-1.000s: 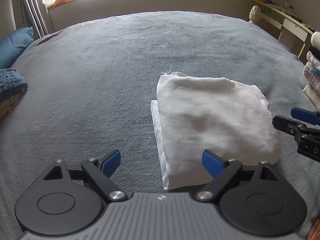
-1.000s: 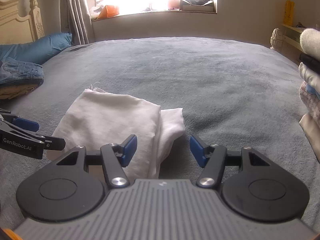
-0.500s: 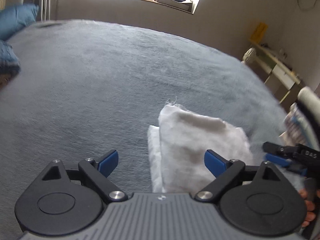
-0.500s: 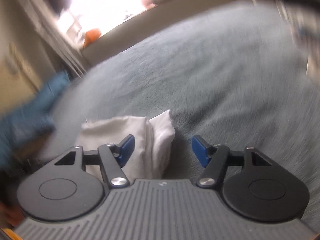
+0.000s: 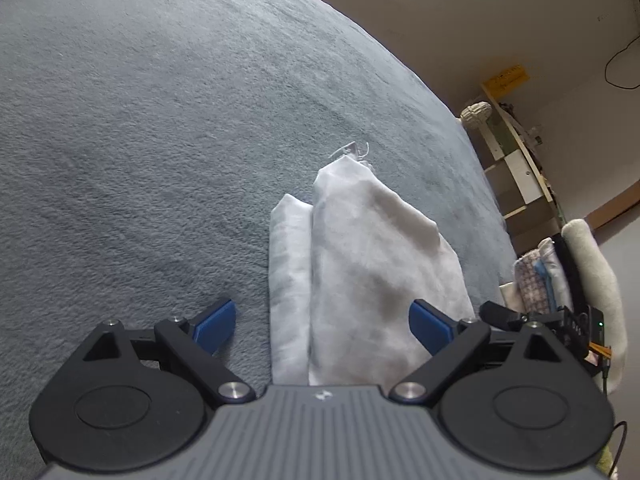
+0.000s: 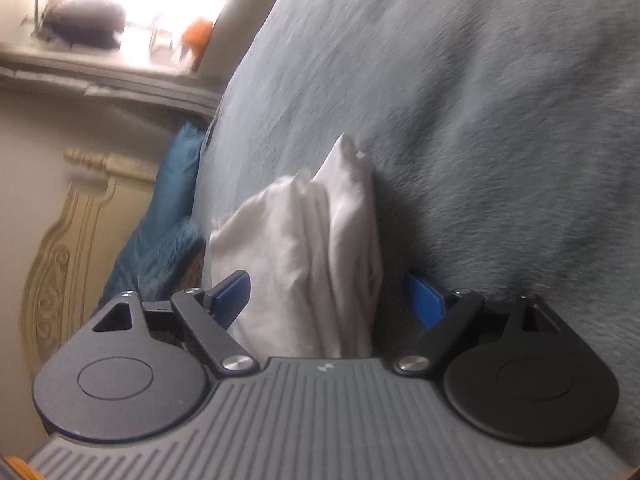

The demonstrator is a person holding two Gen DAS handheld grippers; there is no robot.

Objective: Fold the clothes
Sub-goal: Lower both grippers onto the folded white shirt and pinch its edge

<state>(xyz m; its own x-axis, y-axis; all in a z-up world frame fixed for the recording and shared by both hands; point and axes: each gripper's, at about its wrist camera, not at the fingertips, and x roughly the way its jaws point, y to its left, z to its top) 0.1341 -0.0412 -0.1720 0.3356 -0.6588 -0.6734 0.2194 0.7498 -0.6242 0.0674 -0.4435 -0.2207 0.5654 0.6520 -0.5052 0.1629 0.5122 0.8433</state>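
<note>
The left hand-held gripper [image 5: 323, 326] is spread wide over the near end of the folded white cloth [image 5: 360, 280], its blue pads clear of the fabric. The right hand-held gripper [image 6: 328, 296], rolled sideways, is opening with the cloth [image 6: 308, 264] between its pads, neither pressing it. The cloth lies on the grey bed [image 5: 140, 140]; beyond are a blue pillow [image 6: 176, 184] and a stack of clothes [image 5: 560, 272].
</note>
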